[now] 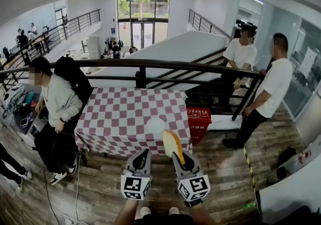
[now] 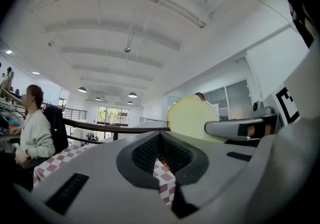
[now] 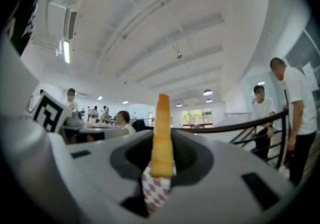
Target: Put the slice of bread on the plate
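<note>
The slice of bread (image 1: 173,144) stands on edge, pale with a golden crust, pinched between the jaws of my right gripper (image 1: 178,158). In the right gripper view the bread (image 3: 162,133) rises edge-on from the jaws of that gripper (image 3: 160,170). A white plate (image 1: 155,125) lies near the front edge of the red-and-white checked table (image 1: 120,114), just ahead of the bread. My left gripper (image 1: 145,154) hovers beside the right one, before the table, jaws together with nothing in them. Its own view shows the bread's flat face (image 2: 189,117) to the right.
A person (image 1: 57,101) sits at the table's left side. Two people (image 1: 268,91) stand by the black railing (image 1: 150,63) on the right. A red crate (image 1: 199,118) sits at the table's right end. Wooden floor lies below me.
</note>
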`<state>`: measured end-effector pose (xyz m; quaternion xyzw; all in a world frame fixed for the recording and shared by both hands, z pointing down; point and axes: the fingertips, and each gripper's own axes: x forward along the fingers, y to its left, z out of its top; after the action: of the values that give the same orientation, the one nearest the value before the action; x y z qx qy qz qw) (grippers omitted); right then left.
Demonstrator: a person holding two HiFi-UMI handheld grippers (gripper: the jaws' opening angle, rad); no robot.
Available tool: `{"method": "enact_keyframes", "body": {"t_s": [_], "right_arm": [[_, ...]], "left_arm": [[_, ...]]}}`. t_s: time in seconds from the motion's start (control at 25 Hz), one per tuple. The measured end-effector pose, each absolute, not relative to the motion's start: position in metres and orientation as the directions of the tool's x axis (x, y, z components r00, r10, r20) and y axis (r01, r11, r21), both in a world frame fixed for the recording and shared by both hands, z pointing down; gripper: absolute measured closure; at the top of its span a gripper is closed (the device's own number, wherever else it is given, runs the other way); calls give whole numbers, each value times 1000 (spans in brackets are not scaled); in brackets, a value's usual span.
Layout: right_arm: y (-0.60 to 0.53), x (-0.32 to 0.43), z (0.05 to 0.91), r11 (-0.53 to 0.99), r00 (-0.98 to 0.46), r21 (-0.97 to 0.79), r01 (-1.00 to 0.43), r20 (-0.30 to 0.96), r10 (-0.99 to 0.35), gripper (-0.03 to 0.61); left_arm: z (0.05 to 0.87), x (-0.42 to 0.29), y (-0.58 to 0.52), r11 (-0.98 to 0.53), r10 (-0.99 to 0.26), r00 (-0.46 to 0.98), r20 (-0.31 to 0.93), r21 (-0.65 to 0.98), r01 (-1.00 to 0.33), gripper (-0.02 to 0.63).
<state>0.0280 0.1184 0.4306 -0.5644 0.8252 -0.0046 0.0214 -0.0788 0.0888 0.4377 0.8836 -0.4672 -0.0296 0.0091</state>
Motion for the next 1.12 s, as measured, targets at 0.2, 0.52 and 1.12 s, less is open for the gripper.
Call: {"method": "enact_keyframes", "body": {"t_s": [0.2, 0.52, 1.12], "right_arm": [[120, 6, 430, 371, -370, -38, -928, -30, -928, 483], [120, -27, 441, 371, -372, -37, -928, -3, -928, 482], [47, 9, 490, 362, -374, -132, -923, 79, -924, 482]], "left_arm": [[439, -93, 93, -576, -817, 575, -42, 50, -816, 594], [445, -116, 97, -623, -782, 621, -48, 64, -779, 594], [498, -116, 22, -500, -856, 515, 49, 180, -847, 594]]}}
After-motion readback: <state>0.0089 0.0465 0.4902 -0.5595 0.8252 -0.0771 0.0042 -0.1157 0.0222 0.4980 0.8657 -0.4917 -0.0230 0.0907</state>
